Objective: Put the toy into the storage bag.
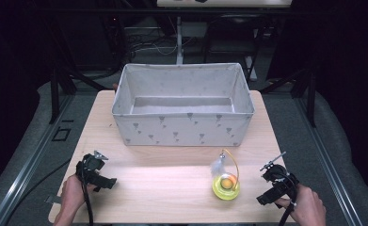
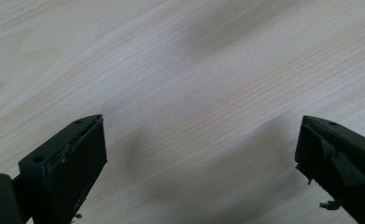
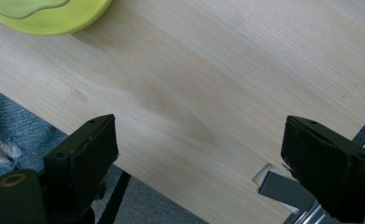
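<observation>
High view: yellow toy [image 1: 226, 185] seen on table [image 1: 172, 179] in front of fabric bin [image 1: 183, 104] — nothing grasped yet, bin empty, whole pick-and-place judged left. Right gripper [image 1: 270, 168] jaws spread, toy just beside, to its left, apart. Left gripper [image 1: 98, 157] jaws spread over bare wood — well apart from toy.

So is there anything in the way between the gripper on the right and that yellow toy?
Nothing visible is. The right gripper sits with its jaws open just right of the yellow toy, and the strip of wooden table between them is bare. The fabric bin stands farther back, out of that path.
</observation>
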The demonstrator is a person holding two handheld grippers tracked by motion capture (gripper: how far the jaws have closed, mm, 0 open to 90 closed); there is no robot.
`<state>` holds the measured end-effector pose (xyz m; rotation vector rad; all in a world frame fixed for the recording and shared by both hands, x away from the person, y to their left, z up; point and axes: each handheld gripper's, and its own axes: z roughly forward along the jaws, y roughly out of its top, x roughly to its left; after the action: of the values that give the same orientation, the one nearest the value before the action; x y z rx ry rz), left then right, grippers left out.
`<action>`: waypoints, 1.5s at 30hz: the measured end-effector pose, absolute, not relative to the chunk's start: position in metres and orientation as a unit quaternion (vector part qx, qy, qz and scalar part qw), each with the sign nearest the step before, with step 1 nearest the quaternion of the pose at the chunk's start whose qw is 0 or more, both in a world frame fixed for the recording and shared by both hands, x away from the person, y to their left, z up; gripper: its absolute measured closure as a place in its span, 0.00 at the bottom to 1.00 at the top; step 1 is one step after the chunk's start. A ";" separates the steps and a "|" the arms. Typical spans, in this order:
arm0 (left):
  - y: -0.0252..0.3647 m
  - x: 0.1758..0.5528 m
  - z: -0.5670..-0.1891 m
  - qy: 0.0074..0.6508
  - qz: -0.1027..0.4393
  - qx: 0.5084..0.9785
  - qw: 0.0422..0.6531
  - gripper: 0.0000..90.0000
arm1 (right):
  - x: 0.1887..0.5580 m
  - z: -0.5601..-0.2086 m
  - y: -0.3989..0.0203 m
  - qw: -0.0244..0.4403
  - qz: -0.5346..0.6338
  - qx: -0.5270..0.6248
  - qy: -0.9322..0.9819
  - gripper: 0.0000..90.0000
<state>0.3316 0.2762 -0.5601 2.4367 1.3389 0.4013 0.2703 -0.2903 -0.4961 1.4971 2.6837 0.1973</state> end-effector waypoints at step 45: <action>0.269 0.330 -0.561 0.455 0.140 0.862 0.175 0.01 | 0.278 -0.446 -0.219 0.048 0.108 0.425 0.897 0.02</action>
<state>0.3302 0.2693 -0.5614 2.4408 1.2897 0.3965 0.2779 -0.2186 -0.4459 1.2955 2.7356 0.3287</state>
